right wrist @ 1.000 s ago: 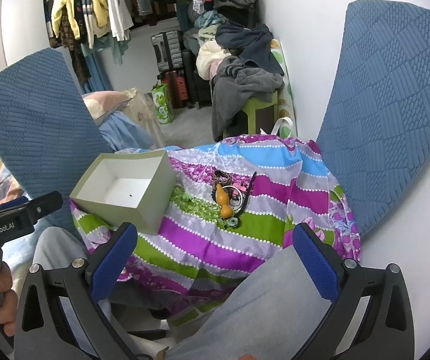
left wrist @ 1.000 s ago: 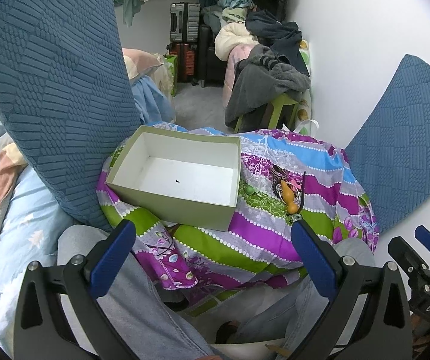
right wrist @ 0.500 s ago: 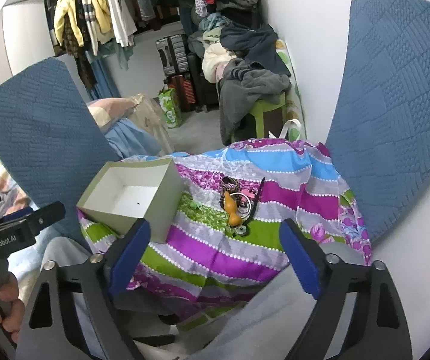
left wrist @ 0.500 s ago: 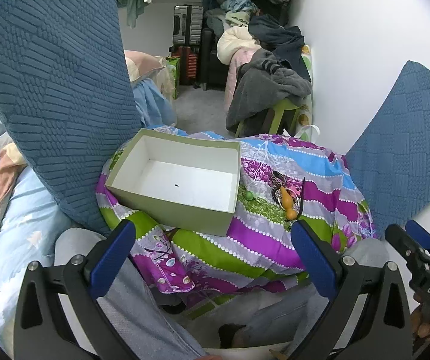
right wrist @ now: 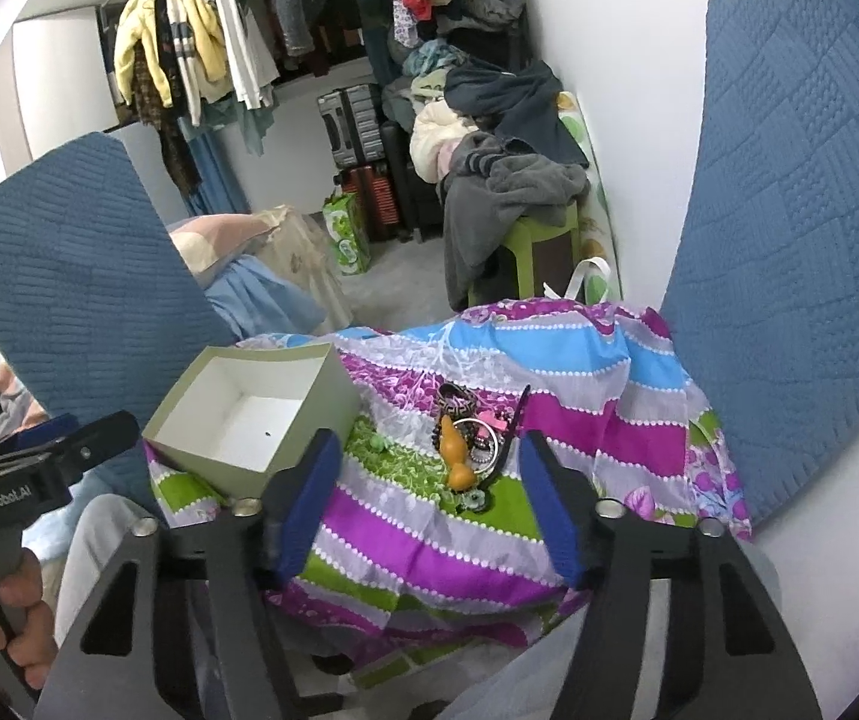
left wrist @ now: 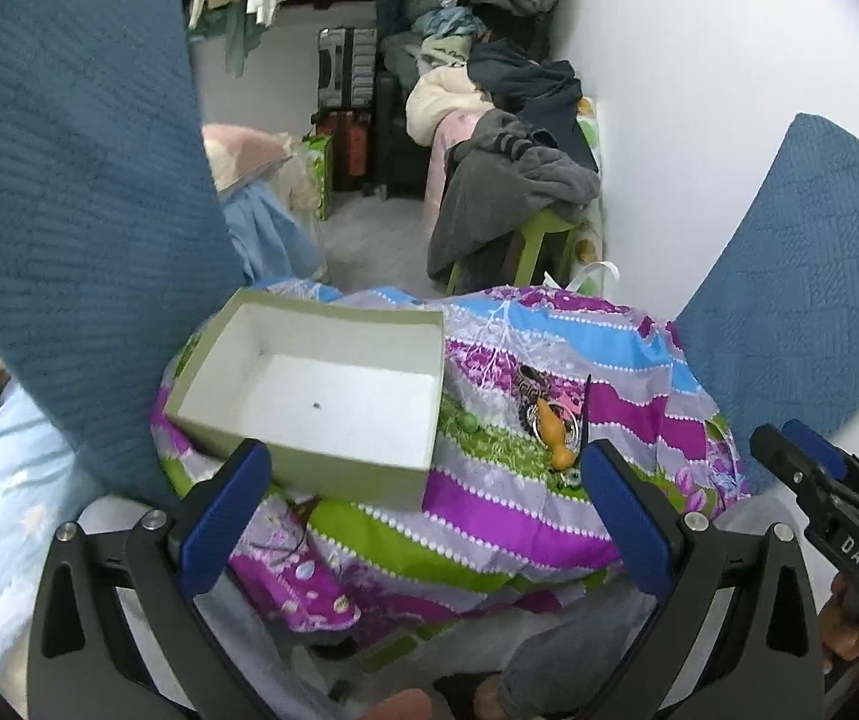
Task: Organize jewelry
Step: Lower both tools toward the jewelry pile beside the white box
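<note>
An empty green box with a white inside [left wrist: 321,396] [right wrist: 249,414] sits on the colourful striped cloth [left wrist: 549,516] [right wrist: 579,372]. To its right lies a small heap of jewelry [left wrist: 552,426] [right wrist: 468,450]: an orange gourd pendant, rings, bangles and a dark cord. A small green bead [left wrist: 468,422] lies between box and heap. My left gripper [left wrist: 423,504] is open and empty, in front of the box. My right gripper [right wrist: 429,498] is open, narrower, and empty, just short of the heap.
Blue quilted cushions stand at the left [left wrist: 69,192] and right [left wrist: 801,276]. A white wall [right wrist: 627,120] is on the right. Behind are a green stool with clothes [right wrist: 525,210], suitcases [right wrist: 363,138] and hanging clothes. The person's grey-trousered legs [left wrist: 549,660] are below.
The right gripper's jaws have narrowed and it has moved closer to the jewelry heap. The left gripper has shifted slightly, still wide open.
</note>
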The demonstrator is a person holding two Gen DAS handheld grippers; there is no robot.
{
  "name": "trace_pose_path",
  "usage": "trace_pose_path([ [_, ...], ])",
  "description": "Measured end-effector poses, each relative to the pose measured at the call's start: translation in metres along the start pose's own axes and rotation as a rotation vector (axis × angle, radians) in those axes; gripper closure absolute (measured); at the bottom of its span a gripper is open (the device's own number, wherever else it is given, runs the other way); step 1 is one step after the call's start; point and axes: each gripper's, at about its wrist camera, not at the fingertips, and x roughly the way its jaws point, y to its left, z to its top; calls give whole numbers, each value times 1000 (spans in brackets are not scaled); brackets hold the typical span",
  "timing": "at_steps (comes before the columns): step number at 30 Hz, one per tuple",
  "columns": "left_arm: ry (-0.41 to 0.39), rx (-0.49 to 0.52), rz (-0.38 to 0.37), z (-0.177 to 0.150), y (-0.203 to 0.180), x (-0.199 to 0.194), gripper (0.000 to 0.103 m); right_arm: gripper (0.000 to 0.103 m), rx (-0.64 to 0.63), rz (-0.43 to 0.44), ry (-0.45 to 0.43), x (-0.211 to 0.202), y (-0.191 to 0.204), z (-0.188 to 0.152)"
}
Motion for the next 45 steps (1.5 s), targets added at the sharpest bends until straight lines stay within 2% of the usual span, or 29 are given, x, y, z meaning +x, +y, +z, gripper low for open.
trace_pose_path([
  [4, 26, -3, -54, 2, -10, 20, 1, 51, 20, -6, -5, 13, -15, 0],
  [7, 48, 15, -65, 2, -20, 36, 1, 52, 35, -14, 5, 24, -26, 0],
  [12, 88, 38, -117, 1, -38, 56, 1, 61, 70, -23, 17, 40, -46, -2],
  [15, 121, 23, -153, -1, -46, 69, 8, 63, 92, -18, 36, 50, -59, -5],
  [18, 167, 24, -175, -3, -57, 86, 24, 63, 100, -8, 59, 63, -70, -8],
  [21, 217, 24, -206, -7, -68, 106, 27, 63, 125, -1, 50, 71, -81, -10],
  [25, 273, 46, -223, -16, -82, 132, 32, 62, 143, 8, 104, 96, -93, -12],
  [28, 349, 32, -248, -23, -87, 157, 44, 62, 131, 23, 142, 116, -96, -15],
  [32, 413, 24, -261, -28, -96, 189, 45, 63, 166, 73, 215, 144, -104, -21],
  [34, 431, 14, -264, -30, -96, 203, 45, 64, 174, 84, 246, 162, -108, -24],
  [37, 467, 3, -264, -35, -96, 227, 56, 71, 197, 113, 299, 187, -114, -28],
  [39, 489, 1, -259, -38, -96, 240, 56, 75, 203, 128, 333, 202, -117, -31],
  [45, 497, -41, -294, -41, -84, 255, 58, 79, 196, 174, 396, 229, -115, -37],
])
